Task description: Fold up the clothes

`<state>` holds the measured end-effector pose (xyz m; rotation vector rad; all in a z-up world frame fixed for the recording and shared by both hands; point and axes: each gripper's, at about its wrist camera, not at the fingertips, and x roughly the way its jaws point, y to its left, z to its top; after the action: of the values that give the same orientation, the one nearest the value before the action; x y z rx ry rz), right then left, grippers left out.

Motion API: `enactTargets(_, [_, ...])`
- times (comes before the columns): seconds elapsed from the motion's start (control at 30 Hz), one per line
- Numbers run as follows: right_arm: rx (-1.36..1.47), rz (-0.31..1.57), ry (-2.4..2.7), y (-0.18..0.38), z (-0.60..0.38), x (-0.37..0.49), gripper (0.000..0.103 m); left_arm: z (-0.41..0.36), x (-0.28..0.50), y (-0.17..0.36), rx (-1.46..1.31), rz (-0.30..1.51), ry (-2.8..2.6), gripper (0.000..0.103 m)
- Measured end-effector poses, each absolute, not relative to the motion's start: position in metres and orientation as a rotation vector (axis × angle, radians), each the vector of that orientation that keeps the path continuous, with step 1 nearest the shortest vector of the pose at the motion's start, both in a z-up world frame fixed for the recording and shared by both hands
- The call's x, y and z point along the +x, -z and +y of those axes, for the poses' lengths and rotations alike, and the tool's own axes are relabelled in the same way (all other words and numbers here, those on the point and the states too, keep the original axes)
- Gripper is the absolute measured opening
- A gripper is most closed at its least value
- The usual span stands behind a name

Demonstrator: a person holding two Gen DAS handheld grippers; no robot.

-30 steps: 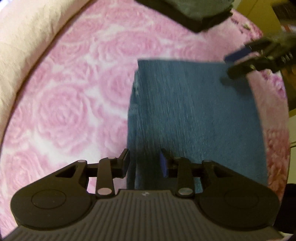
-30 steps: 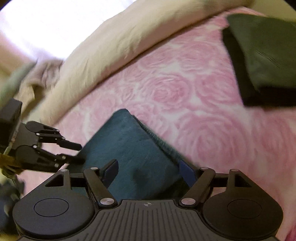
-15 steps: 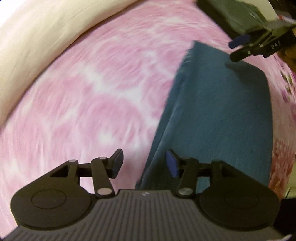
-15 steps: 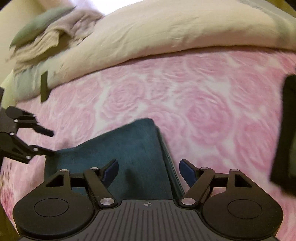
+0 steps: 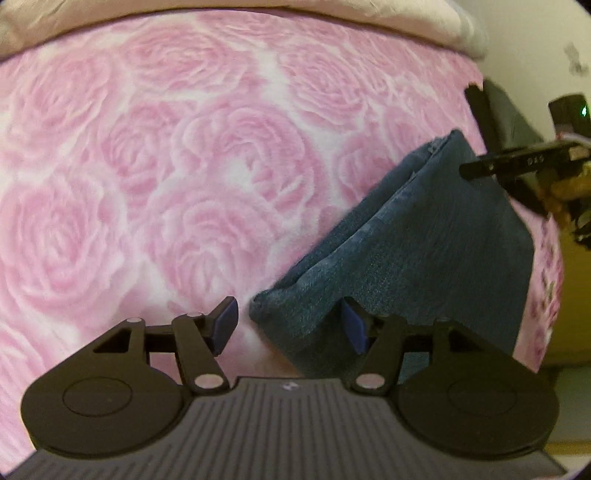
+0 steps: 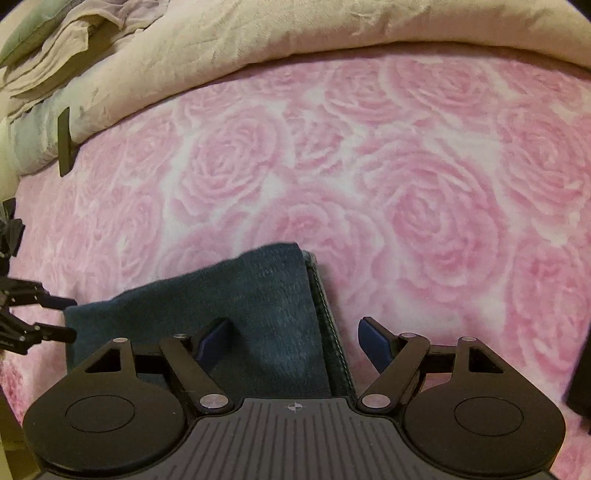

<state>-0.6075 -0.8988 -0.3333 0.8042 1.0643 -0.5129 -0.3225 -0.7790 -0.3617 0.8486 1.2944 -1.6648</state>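
Pink bedspread: left tongs opening, released jeans.

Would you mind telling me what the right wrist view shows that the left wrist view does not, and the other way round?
Only the right wrist view shows the crumpled grey-green bedding piled at the far left, and a small black tab at the edge of the beige duvet. Only the left wrist view shows the dark folded garment beyond the blue one. Both show the folded blue garment on the pink rose blanket, with the left gripper, its jaws opening, and the open right gripper, each at one end of it.
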Motion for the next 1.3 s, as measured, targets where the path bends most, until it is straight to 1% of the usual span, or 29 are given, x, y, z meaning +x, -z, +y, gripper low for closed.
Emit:
enactTargets(0.17, [0.812, 1.080, 0.477, 0.339, -0.905, -0.596, 0.077, -0.766, -0.306, 0.372, 0.708, 1.391, 1.620, 0.057])
enactTargets(0.2, [0.820, 1.084, 0.473, 0.343, -0.907, -0.594, 0.079, -0.764, -0.303, 0.375, 0.679, 1.414, 1.608, 0.057])
enactTargets(0.23, [0.836, 1.085, 0.472, 0.346, -0.909, -0.594, 0.085, -0.764, -0.302, 0.378, 0.658, 1.433, 1.596, 0.057])
enactTargets(0.27, [0.852, 1.086, 0.470, 0.349, -0.912, -0.594, 0.086, -0.764, -0.301, 0.379, 0.643, 1.442, 1.591, 0.058])
enactTargets(0.47, [0.976, 1.069, 0.429, 0.363, -0.924, -0.599, 0.086, -0.763, -0.296, 0.388, 0.564, 1.503, 1.577, 0.057])
enactTargets(0.53, [1.002, 1.061, 0.418, 0.366, -0.926, -0.601, 0.086, -0.765, -0.296, 0.392, 0.558, 1.514, 1.570, 0.062])
enactTargets(0.63, [1.009, 1.053, 0.405, 0.367, -0.928, -0.602, 0.086, -0.767, -0.295, 0.397, 0.566, 1.523, 1.564, 0.064])
enactTargets(0.77, [0.999, 1.045, 0.406, 0.368, -0.926, -0.600, 0.086, -0.769, -0.296, 0.397, 0.572, 1.523, 1.559, 0.064])
enactTargets(0.8, [0.997, 1.043, 0.404, 0.368, -0.925, -0.599, 0.085, -0.768, -0.296, 0.397, 0.568, 1.526, 1.557, 0.062])
enactTargets(0.83, [0.985, 1.045, 0.402, 0.367, -0.923, -0.598, 0.078, -0.767, -0.296, 0.397, 0.556, 1.535, 1.562, 0.056])
enactTargets(0.9, [0.957, 1.053, 0.396, 0.364, -0.920, -0.596, 0.072, -0.766, -0.296, 0.396, 0.534, 1.548, 1.570, 0.044])
enactTargets(0.93, [0.932, 1.062, 0.393, 0.361, -0.918, -0.594, 0.068, -0.766, -0.297, 0.394, 0.537, 1.538, 1.573, 0.040])
enactTargets(0.97, [0.915, 1.063, 0.393, 0.358, -0.916, -0.593, 0.061, -0.766, -0.299, 0.393, 0.543, 1.525, 1.579, 0.037])
enactTargets(1.0, [0.901, 1.062, 0.393, 0.355, -0.915, -0.594, 0.057, -0.767, -0.301, 0.390, 0.561, 1.502, 1.598, 0.033])
enactTargets(1.03, [0.898, 1.055, 0.395, 0.352, -0.915, -0.596, 0.051, -0.768, -0.304, 0.387, 0.578, 1.488, 1.610, 0.032])
enactTargets(1.07, [0.896, 1.048, 0.397, 0.349, -0.915, -0.598, 0.048, -0.769, -0.305, 0.385, 0.593, 1.479, 1.619, 0.032])
enactTargets(1.13, [0.899, 1.034, 0.400, 0.346, -0.914, -0.603, 0.047, -0.772, -0.304, 0.385, 0.602, 1.501, 1.610, 0.033])
enactTargets(1.2, [0.908, 1.023, 0.408, 0.345, -0.912, -0.604, 0.048, -0.774, -0.302, 0.389, 0.611, 1.522, 1.593, 0.038])
enactTargets(1.23, [0.913, 1.020, 0.413, 0.346, -0.912, -0.605, 0.050, -0.775, -0.301, 0.391, 0.614, 1.532, 1.581, 0.043])
enactTargets(1.3, [0.939, 1.011, 0.423, 0.350, -0.915, -0.607, 0.059, -0.775, -0.300, 0.393, 0.614, 1.538, 1.561, 0.049])
